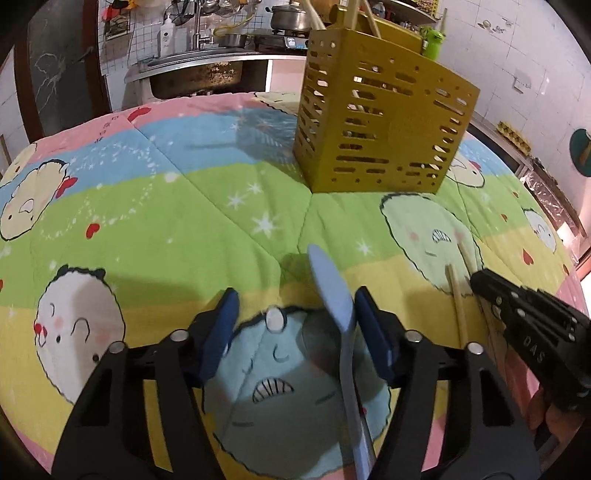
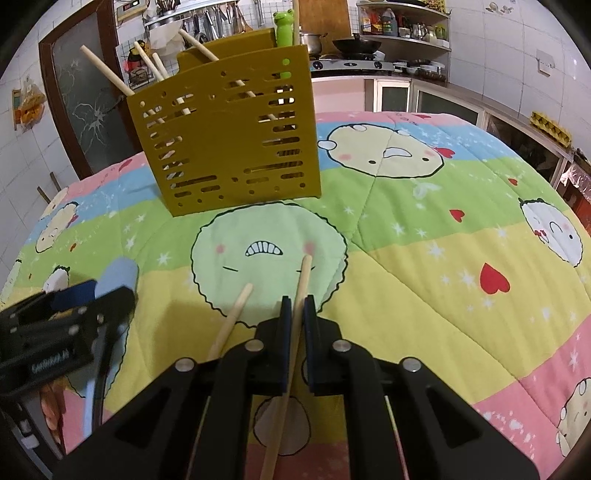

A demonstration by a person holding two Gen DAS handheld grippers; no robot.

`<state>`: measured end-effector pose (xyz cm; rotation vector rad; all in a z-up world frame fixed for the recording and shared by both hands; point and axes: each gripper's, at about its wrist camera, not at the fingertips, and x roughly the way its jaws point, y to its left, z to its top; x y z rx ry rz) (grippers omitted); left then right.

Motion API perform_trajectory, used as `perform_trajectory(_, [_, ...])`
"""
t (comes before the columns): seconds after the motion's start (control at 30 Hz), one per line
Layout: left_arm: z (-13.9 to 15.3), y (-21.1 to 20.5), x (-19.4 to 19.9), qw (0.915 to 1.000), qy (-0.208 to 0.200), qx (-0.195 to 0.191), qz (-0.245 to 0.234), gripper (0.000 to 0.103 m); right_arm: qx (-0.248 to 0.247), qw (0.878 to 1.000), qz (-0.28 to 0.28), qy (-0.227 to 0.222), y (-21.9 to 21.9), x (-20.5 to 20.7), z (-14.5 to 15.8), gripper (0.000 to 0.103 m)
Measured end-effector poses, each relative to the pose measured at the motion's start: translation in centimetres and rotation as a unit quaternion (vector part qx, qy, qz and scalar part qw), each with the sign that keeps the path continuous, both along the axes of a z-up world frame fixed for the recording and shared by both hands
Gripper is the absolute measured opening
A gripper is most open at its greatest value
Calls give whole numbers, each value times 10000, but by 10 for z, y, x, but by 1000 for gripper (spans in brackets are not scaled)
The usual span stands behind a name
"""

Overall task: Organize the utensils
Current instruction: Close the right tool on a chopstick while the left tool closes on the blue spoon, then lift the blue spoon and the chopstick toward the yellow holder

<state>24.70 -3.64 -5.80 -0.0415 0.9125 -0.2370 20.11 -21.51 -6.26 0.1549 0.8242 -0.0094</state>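
Angling down over the cartoon quilt (image 1: 155, 206): left gripper (image 1: 295, 314) jaws spread w/ blue spoon (image 1: 334, 295) between, against one pad; right gripper (image 2: 296, 306) pinching a chopstick (image 2: 303, 280). Yellow holder (image 2: 229, 136) stands beyond; kitchen counter (image 1: 207, 59) behind.

A cartoon-printed quilt (image 2: 424, 266) covers the table, with a kitchen sink (image 1: 199, 72) and a steel pot (image 1: 290, 18) behind.

A mustard-yellow slotted holder (image 2: 225, 140) stands far on a quilt (image 2: 424, 258) striped pink, blue, green and yellow with cartoon faces, red hearts and white stars; near left lies a pale-blue spoon (image 1: 334, 306).
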Motion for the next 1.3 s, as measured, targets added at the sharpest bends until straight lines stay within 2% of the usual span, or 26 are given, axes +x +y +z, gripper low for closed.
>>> perform_trajectory(0.33, [0, 5, 12, 9998, 74, -156, 35, 59, -111, 9998, -4, 169, 2, 15, -1, 9])
perform_trajectory(0.5, [0, 17, 16, 9991, 86, -387, 169, 38, -19, 9998, 6, 190, -1, 17, -1, 9])
perform_trajectory(0.7, [0, 29, 29, 9966, 238, -763, 211, 36, 106, 9993, 55, 349, -6, 34, 0, 9])
perform_trajectory(0.8, [-1, 28, 34, 9966, 306, -737, 180, 36, 19, 9993, 59, 375, -3, 37, -1, 9])
perform_trajectory(0.93, [3, 22, 32, 9982, 440, -359, 190, 36, -156, 9990, 72, 401, 2, 37, -1, 9])
perform_trajectory(1.13, [5, 22, 29, 9978, 496, -184, 398, 38, -245, 9988, 86, 424, 5, 38, 0, 9])
perform_trajectory(1.2, [7, 25, 28, 9974, 501, -203, 486, 59, -295, 9987, 95, 406, 7, 37, 0, 9])
perform_trajectory(1.3, [6, 26, 25, 9970, 496, -130, 576, 63, -271, 9988, 92, 389, 6, 36, 0, 9])
